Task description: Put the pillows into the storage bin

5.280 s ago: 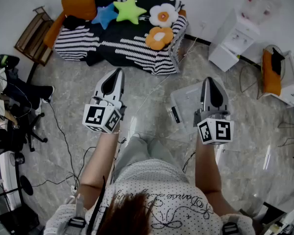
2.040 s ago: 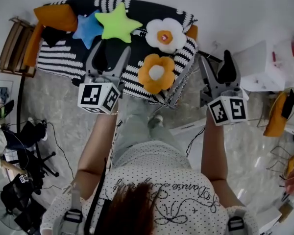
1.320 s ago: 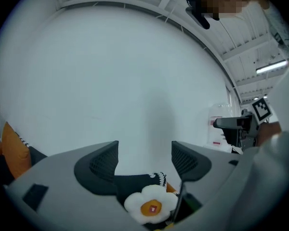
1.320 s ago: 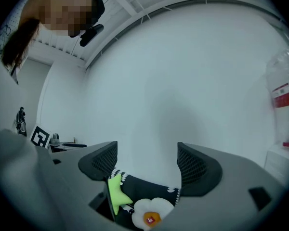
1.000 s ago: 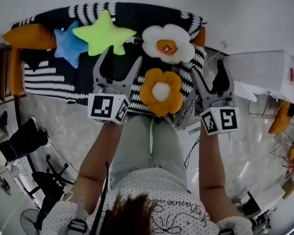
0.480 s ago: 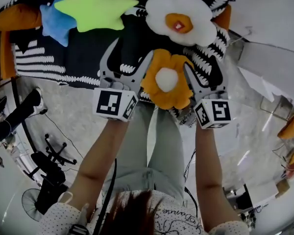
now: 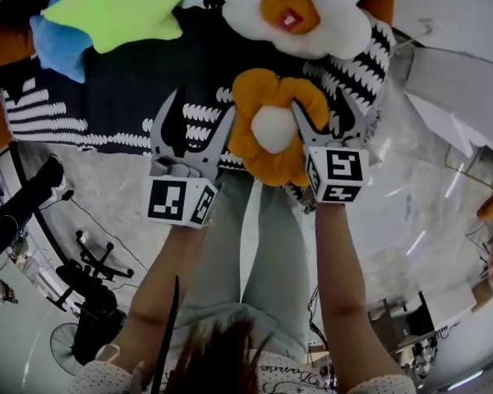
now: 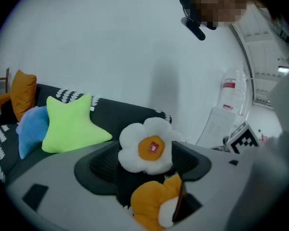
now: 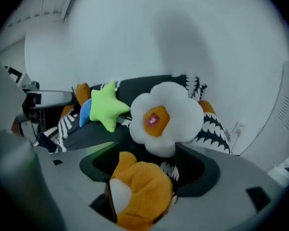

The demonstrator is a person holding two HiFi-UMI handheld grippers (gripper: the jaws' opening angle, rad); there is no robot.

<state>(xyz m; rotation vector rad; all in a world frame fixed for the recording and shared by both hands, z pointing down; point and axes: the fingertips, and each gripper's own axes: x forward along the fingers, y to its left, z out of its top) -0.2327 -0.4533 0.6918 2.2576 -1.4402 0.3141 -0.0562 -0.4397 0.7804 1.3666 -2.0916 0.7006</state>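
Observation:
An orange flower pillow with a white centre lies at the front edge of the black-and-white striped sofa. My right gripper has come in at its right side. Its jaws have just been closing a little, with the pillow partly between them and a gap still showing. My left gripper stands open just left of the pillow, whose edge shows by its right finger. Behind lie a white flower pillow, a green star and a blue star. No storage bin is in view.
An orange cushion leans at the sofa's left end. A white cabinet and a water bottle stand to the right of the sofa. An office chair base and cables lie on the marble floor at the left. The person's legs stand against the sofa.
Both grippers have come down onto the sofa's front edge. The right one has moved in against the orange flower pillow. The pillows now look larger and nearer.

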